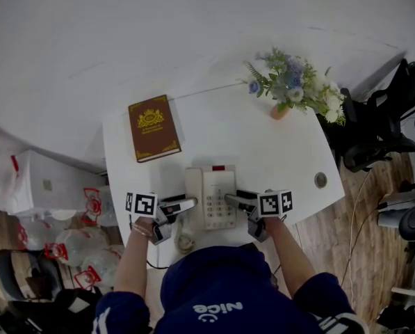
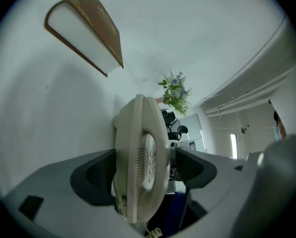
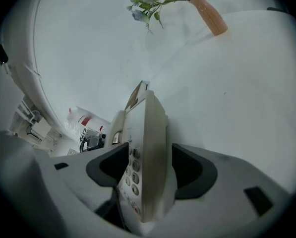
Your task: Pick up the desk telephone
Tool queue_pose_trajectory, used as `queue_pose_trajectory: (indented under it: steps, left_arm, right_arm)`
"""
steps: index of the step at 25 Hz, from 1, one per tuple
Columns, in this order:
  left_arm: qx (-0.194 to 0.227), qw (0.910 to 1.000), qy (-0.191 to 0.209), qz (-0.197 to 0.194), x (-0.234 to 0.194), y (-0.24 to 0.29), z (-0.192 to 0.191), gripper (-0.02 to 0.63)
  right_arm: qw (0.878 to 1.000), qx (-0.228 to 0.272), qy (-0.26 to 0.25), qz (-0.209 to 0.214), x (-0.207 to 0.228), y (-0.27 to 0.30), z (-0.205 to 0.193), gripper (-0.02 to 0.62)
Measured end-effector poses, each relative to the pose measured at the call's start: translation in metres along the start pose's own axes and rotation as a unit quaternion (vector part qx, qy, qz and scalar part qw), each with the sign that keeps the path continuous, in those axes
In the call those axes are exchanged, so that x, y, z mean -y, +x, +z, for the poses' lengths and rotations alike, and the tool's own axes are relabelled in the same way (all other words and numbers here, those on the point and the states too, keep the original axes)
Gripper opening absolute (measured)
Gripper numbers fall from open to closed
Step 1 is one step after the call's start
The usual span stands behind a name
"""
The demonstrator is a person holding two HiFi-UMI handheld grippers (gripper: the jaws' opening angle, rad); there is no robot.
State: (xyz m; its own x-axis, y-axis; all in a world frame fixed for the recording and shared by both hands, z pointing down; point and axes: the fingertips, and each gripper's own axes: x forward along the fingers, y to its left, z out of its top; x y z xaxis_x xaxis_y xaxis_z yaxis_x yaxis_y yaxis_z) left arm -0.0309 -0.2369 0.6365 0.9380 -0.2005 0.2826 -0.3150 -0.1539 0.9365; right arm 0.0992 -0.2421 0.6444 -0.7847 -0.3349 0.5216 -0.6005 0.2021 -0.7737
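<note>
A cream desk telephone [image 1: 210,197] with handset and keypad lies on the white table [image 1: 263,145] near its front edge. My left gripper [image 1: 188,204] reaches in at the phone's left side and my right gripper [image 1: 231,199] at its right side. In the left gripper view the telephone [image 2: 138,148] stands edge-on between the dark pads [image 2: 95,175], with a gap showing on one side; the left gripper [image 2: 145,171] is open. In the right gripper view the telephone [image 3: 150,133] sits likewise between the pads [image 3: 192,170] of the right gripper [image 3: 148,168], not pinched; it is open.
A brown book [image 1: 153,126] lies at the table's back left. A vase of flowers [image 1: 297,85] stands at the back right. The phone's coiled cord [image 1: 185,241] hangs at the front edge. A cable grommet [image 1: 320,180] is at right. Office chairs [image 1: 381,131] stand beyond the right edge, bags [image 1: 75,245] at left.
</note>
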Motion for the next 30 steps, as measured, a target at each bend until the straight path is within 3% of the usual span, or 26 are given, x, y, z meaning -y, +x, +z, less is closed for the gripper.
queue_pose_trajectory:
  steps: [10,30]
  left_arm:
    - [-0.027,0.9996,0.000,-0.011,0.001,0.012,-0.001,0.362]
    - [0.002,0.9999,-0.016,0.005,0.000,0.007,0.002,0.367]
  right_arm:
    - [0.999,-0.014,0.020,0.025,-0.003,0.012,0.004,0.267]
    - [0.998,0.013,0.054,0.017,-0.001,0.012,0.005,0.244]
